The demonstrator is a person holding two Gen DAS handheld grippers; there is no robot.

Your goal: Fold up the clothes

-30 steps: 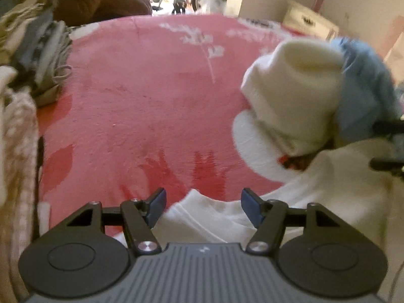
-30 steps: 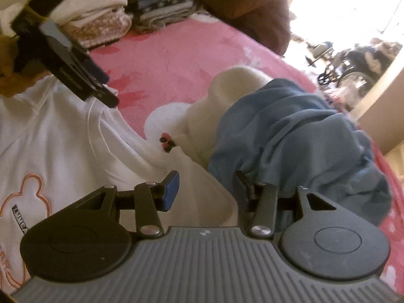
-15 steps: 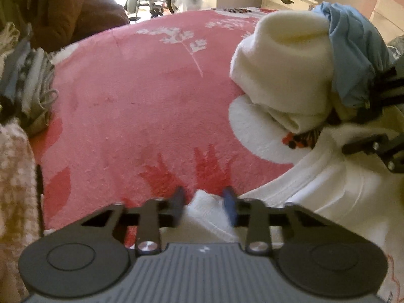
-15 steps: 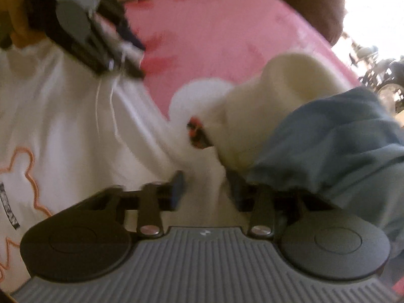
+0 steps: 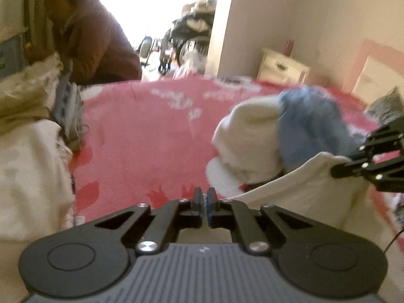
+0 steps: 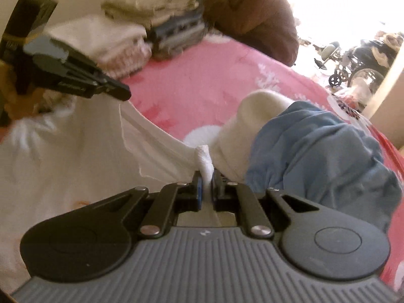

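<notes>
Clothes lie in three states on the pink bed [image 6: 202,80]. A white shirt [image 6: 75,156] hangs lifted between the two grippers, its top edge stretched from one to the other and the rest draping toward the bed. The right gripper [image 6: 205,179] has its fingers pinching a bunched corner of that shirt, and the left gripper [image 5: 204,197] has its fingers pressed together on the other end of the same edge, with only a sliver of fabric showing between them. Folded piles [image 6: 151,32] sit stacked at the far side of the bed, so part of the job looks done. A cream garment [image 6: 240,131] and a blue garment [image 6: 323,151] lie crumpled together just beside the shirt; in my judgement these are left to fold, along with the shirt in hand. A person in a brown jacket [image 5: 96,45] sits beyond the bed.
</notes>
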